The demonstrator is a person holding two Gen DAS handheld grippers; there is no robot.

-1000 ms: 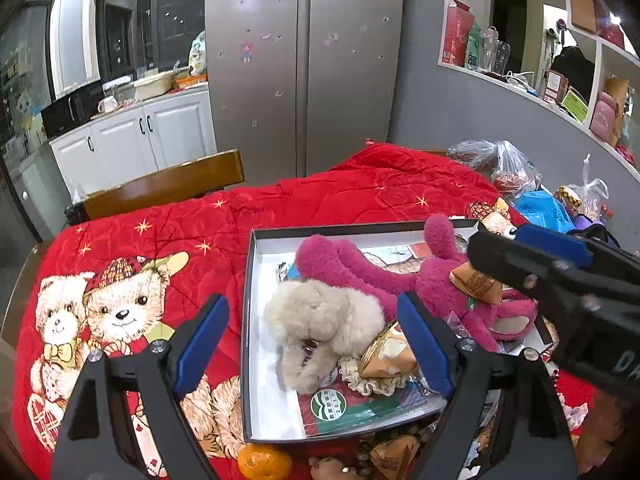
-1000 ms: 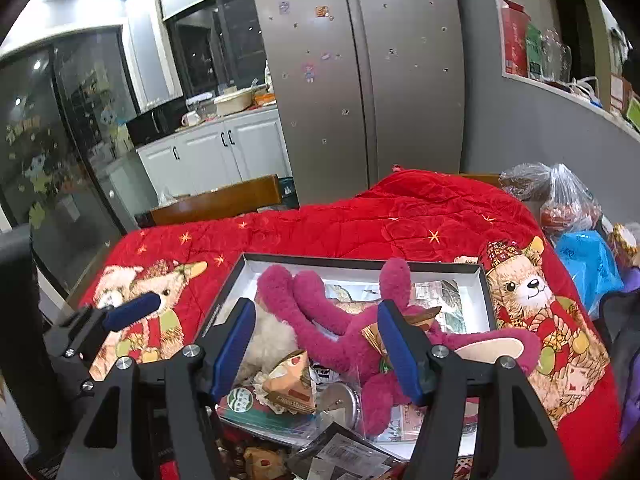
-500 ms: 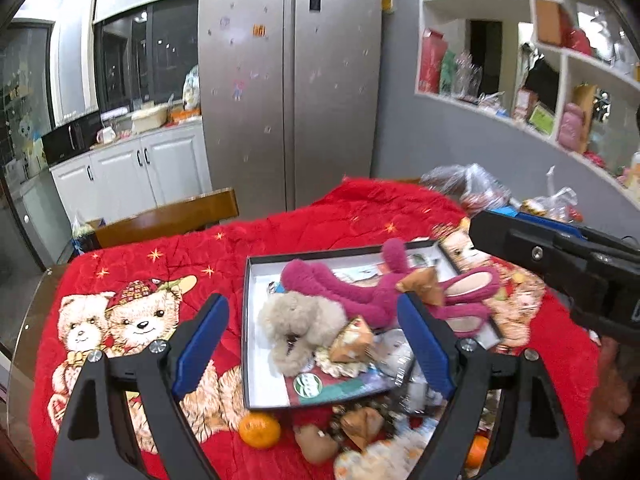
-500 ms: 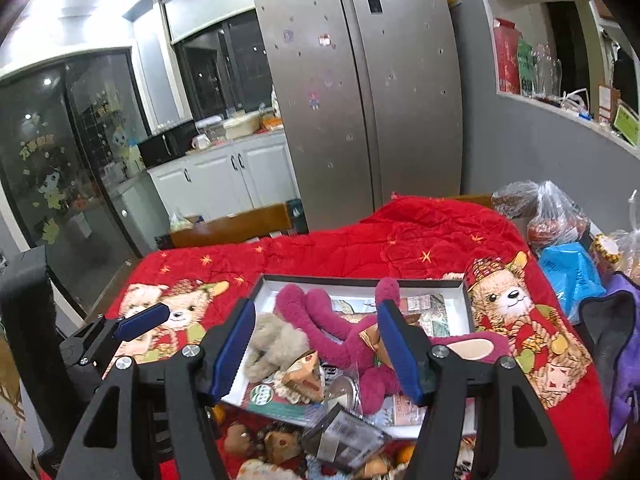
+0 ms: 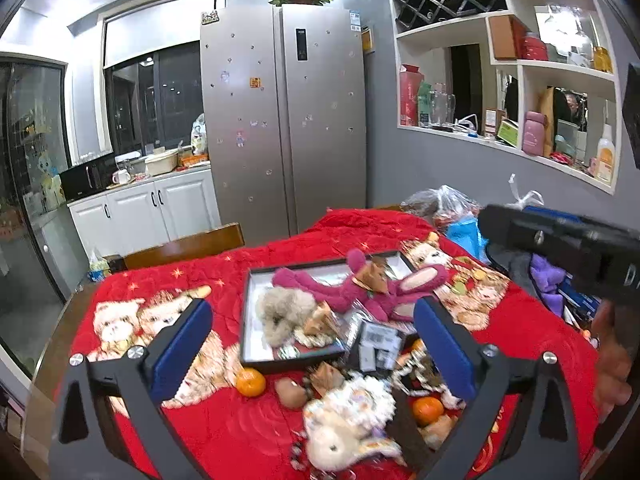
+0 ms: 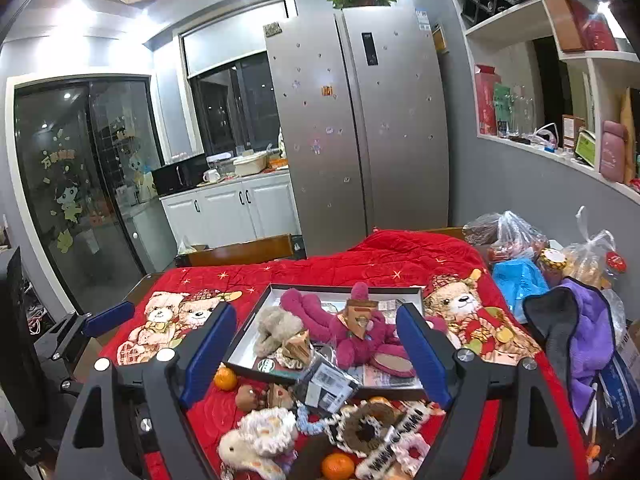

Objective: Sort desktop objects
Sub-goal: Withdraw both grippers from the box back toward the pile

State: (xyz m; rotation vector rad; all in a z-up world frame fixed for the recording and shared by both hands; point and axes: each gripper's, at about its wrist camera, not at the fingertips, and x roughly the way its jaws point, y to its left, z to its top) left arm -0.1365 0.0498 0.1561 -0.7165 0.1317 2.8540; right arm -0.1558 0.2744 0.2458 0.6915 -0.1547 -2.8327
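Note:
A black-rimmed white box (image 5: 250, 320) (image 6: 244, 332) lies on the red bear-print blanket (image 5: 160, 288) (image 6: 360, 260). It holds a magenta plush (image 5: 352, 288) (image 6: 360, 332), a beige plush dog (image 5: 280, 308) (image 6: 276, 328) and small packets. In front of it lie oranges (image 5: 251, 382) (image 6: 225, 378), a white plush toy (image 5: 344, 420) (image 6: 256, 436), a brown nut-like piece (image 5: 290, 394) and a black packet (image 6: 326, 382). My left gripper (image 5: 312, 348) is open and empty, high above the pile. My right gripper (image 6: 316, 348) is open and empty too, and shows at the right of the left wrist view (image 5: 560, 240).
A wooden chair back (image 5: 184, 246) (image 6: 240, 250) stands behind the table. Plastic bags (image 6: 508, 236), a blue bag (image 6: 518, 280) and a purple cloth (image 6: 588, 332) crowd the right edge. A fridge (image 5: 284, 120) and white cabinets (image 5: 144, 212) stand beyond.
Both grippers have pulled back and up from the box, so the loose items in front of it now show. Both stay open and empty.

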